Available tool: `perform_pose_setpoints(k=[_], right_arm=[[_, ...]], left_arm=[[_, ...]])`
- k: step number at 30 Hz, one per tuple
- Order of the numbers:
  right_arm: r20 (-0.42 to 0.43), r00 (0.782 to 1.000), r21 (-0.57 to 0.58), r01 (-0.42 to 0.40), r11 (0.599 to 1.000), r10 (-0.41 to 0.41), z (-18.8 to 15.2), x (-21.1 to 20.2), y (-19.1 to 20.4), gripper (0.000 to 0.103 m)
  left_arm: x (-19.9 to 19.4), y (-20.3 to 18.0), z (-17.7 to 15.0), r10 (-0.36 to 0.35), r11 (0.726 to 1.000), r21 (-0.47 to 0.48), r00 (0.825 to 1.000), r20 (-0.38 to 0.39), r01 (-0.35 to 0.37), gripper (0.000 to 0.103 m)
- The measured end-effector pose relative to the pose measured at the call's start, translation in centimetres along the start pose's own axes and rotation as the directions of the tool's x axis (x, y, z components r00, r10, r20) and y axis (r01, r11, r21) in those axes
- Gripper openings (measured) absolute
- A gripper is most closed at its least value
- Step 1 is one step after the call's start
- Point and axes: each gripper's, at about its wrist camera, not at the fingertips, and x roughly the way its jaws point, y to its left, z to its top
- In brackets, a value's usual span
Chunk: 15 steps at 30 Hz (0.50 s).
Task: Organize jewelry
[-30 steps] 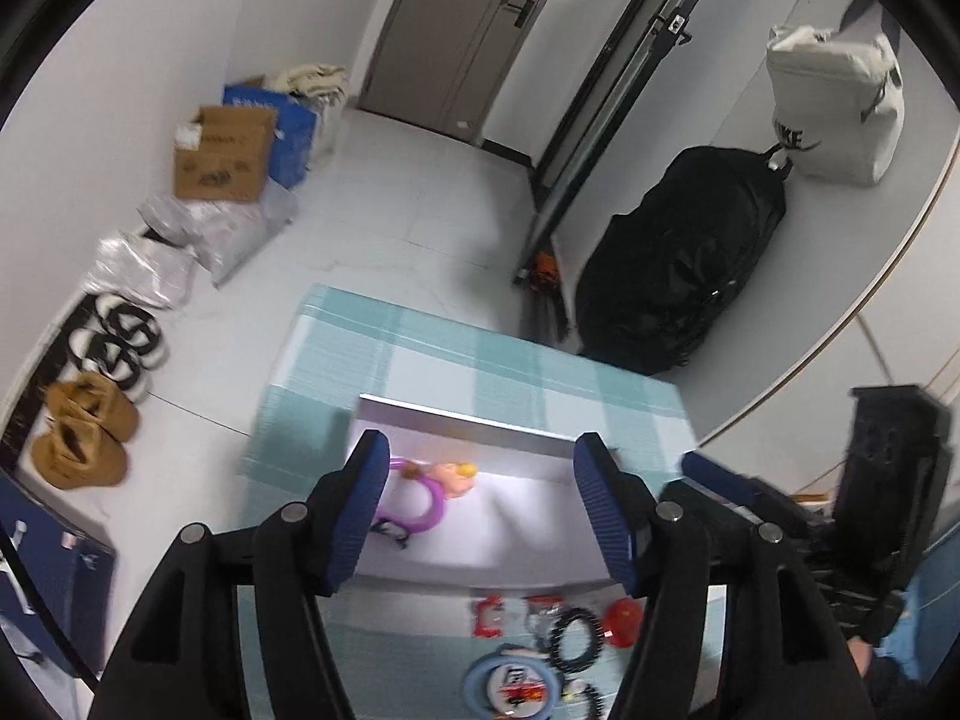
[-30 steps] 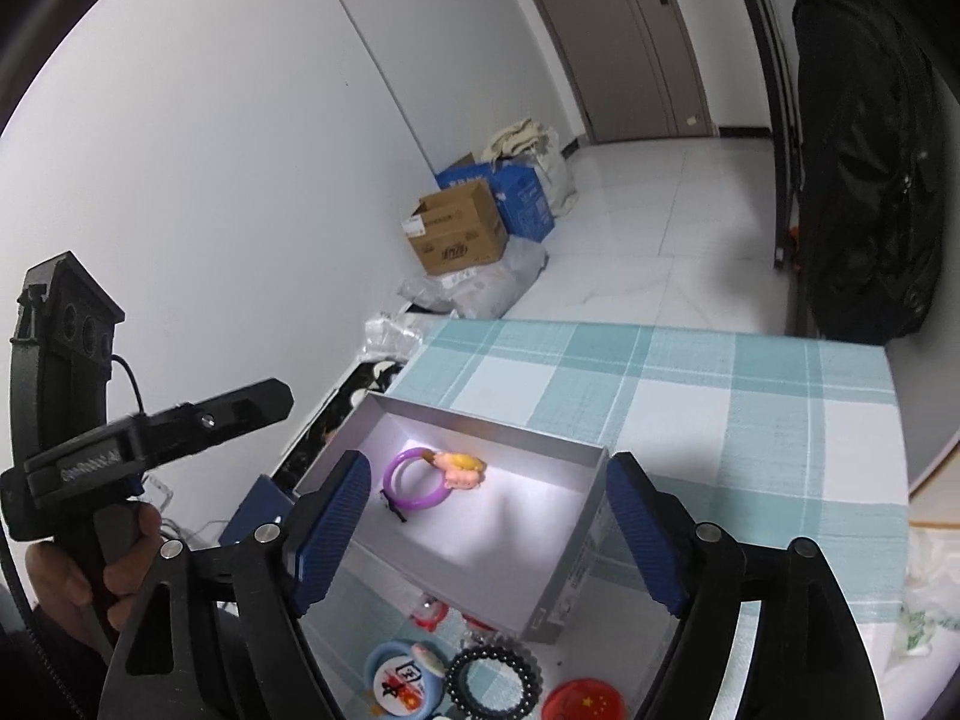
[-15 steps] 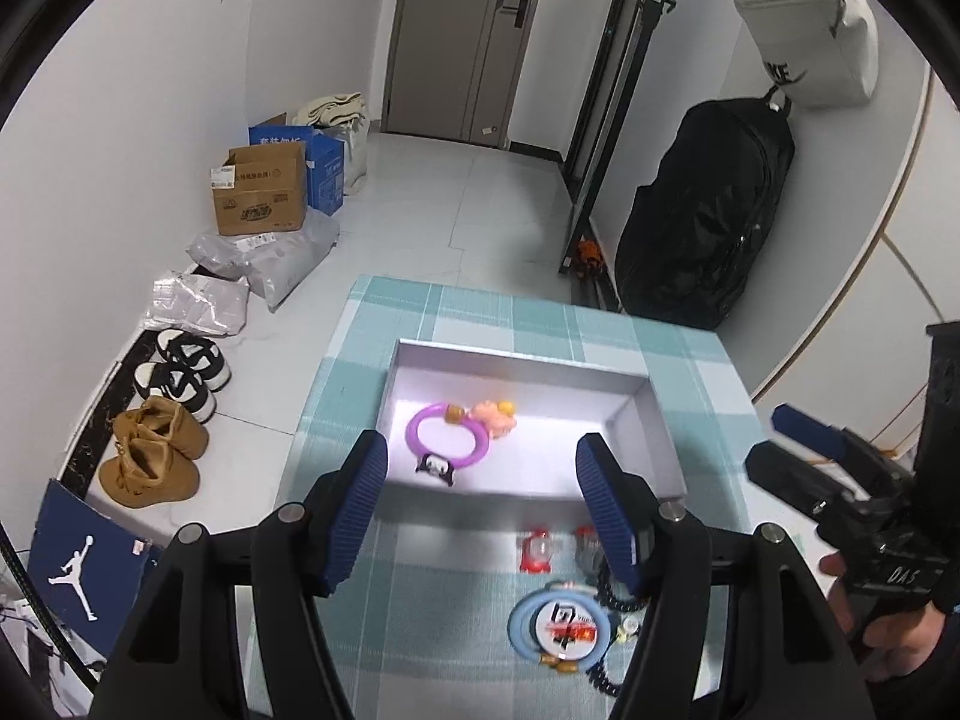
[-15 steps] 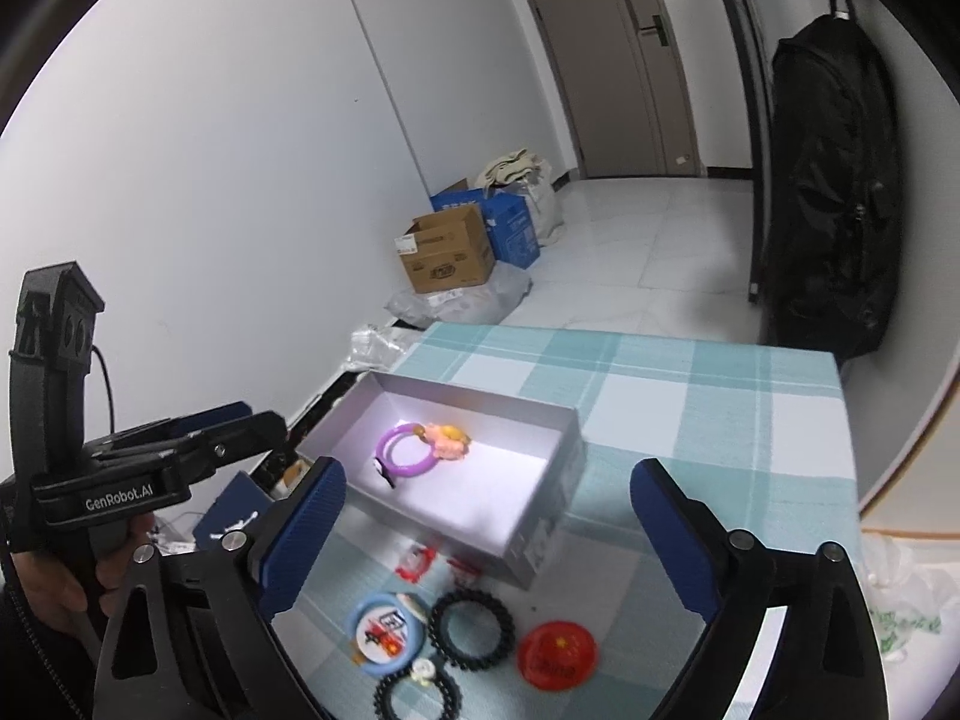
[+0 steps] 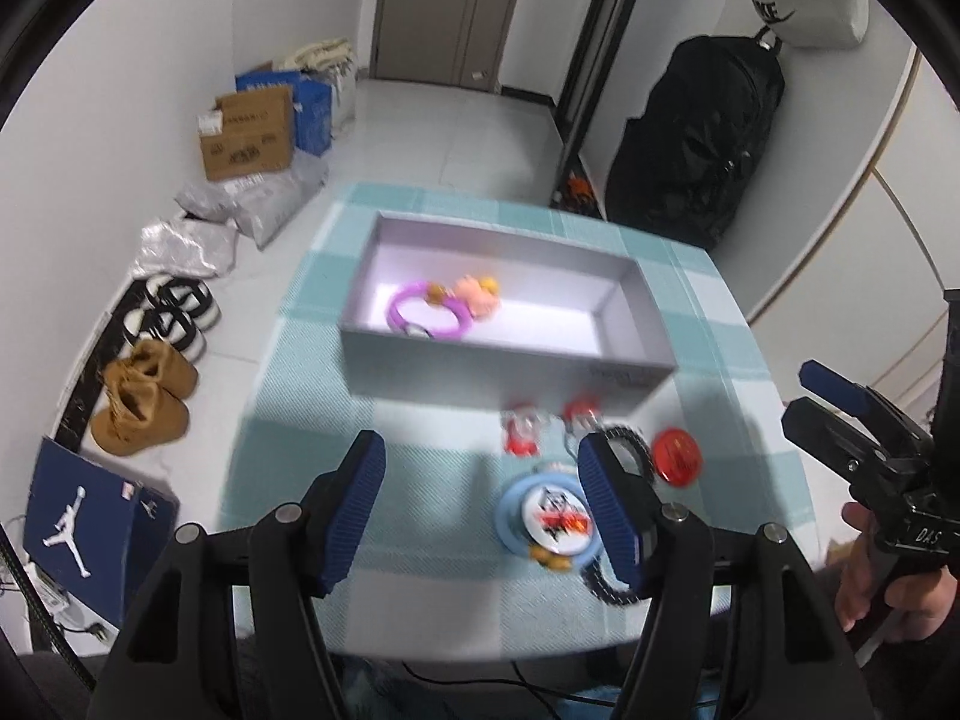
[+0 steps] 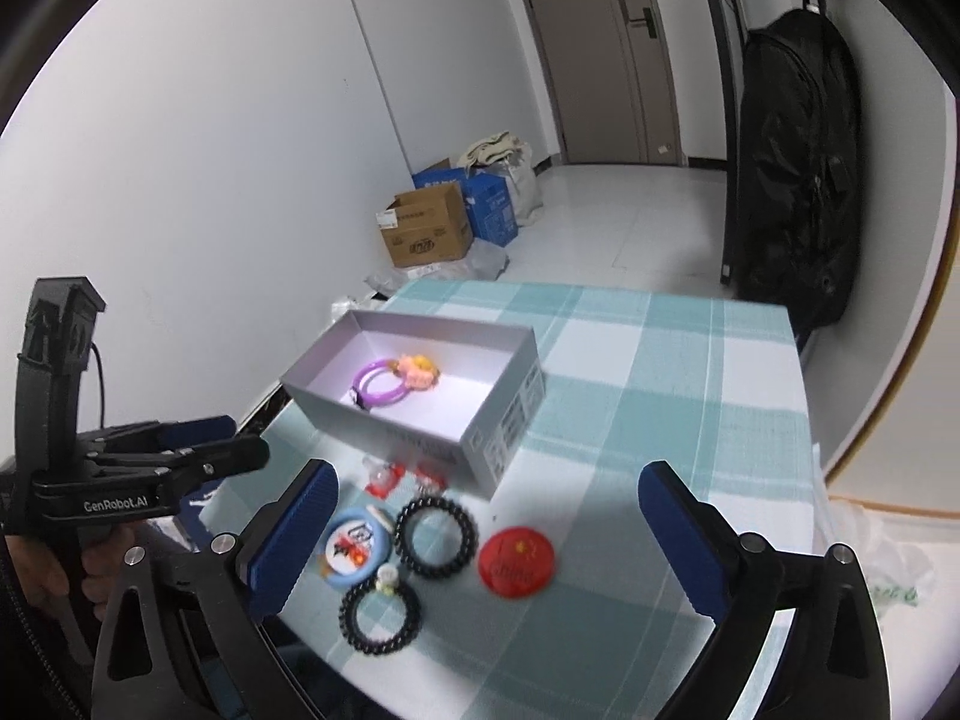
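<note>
Teal-checked tablecloth (image 6: 660,360) below both claws. Right gripper (image 6: 489,480) spread wide, jaws just now opening further, nothing between them, hanging over a red badge (image 6: 516,555) and a black beaded bracelet (image 6: 435,534). Left gripper (image 5: 480,450) parted about halfway, also empty, its right pad just over a round blue badge (image 5: 549,519). Second black beaded bracelet (image 6: 378,615) nearest the cloth's near edge, touching the blue badge or just beside it. Two small red trinkets (image 6: 384,477) between badges and box. Open grey box (image 6: 504,420) beyond, holding a purple bracelet (image 6: 378,387) with a pink charm (image 6: 420,372) against it. Past the table: white tiled floor, cardboard carton (image 6: 426,231) beside a blue one against the white wall, brown boots (image 5: 144,402) and a blue shoebox (image 5: 84,516) along the left, black bag (image 6: 792,180) hanging on the right, closed door (image 6: 600,48) at the far end.
</note>
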Motion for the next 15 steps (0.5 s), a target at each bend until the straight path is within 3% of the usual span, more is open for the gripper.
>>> perform_pose_setpoints(k=[7, 15], right_arm=[[-0.021, 1.000, 0.002, -0.009, 1.000, 0.009, -0.7, 0.0, 0.3, 0.102], [-0.031, 0.999, 0.010, -0.011, 1.000, 0.011, -0.7, 0.2, 0.2, 0.102]], left_arm=[[1.3, -2.8, -1.3, -0.075, 0.988, 0.126, 0.993, -0.088, 0.086, 0.062], [3.3, -3.3, -2.4, -0.007, 0.981, 0.192, 0.986, -0.164, 0.039, 0.062]])
